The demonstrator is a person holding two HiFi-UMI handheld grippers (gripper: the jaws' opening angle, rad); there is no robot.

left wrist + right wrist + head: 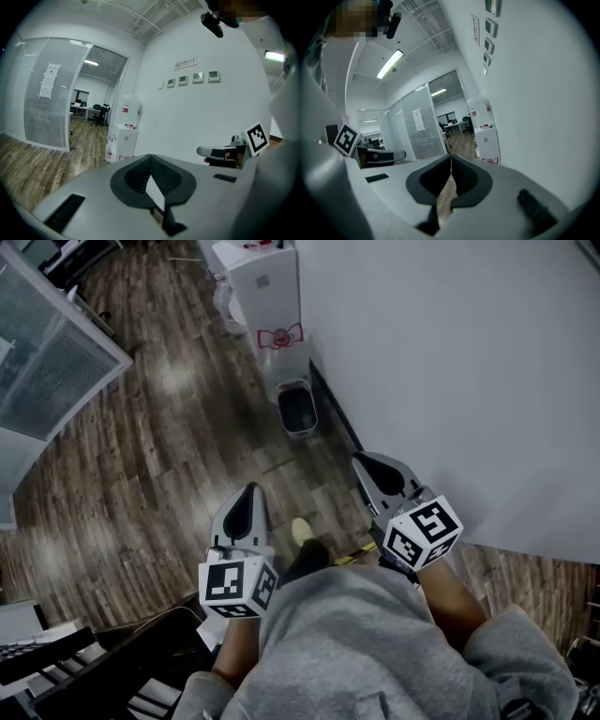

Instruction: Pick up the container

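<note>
A small dark grey bin (pixel 297 409) stands on the wood floor against the white wall, ahead of both grippers and well apart from them. In the head view my left gripper (pixel 247 500) is held at waist height over the floor, jaws together with nothing between them. My right gripper (pixel 372 467) is level with it, close to the wall, also shut and empty. The left gripper view has the closed jaw tips (pixel 151 161) aimed at the wall, with the right gripper (pixel 213 152) off to the side. In the right gripper view the tips (pixel 451 161) meet too.
A white water dispenser (pixel 267 292) stands by the wall just beyond the bin, also seen as a water dispenser (pixel 124 140) and a water dispenser (pixel 486 138). The white wall (pixel 450 352) runs along my right. A glass partition (pixel 52 371) is at far left, dark furniture (pixel 84 662) near my left.
</note>
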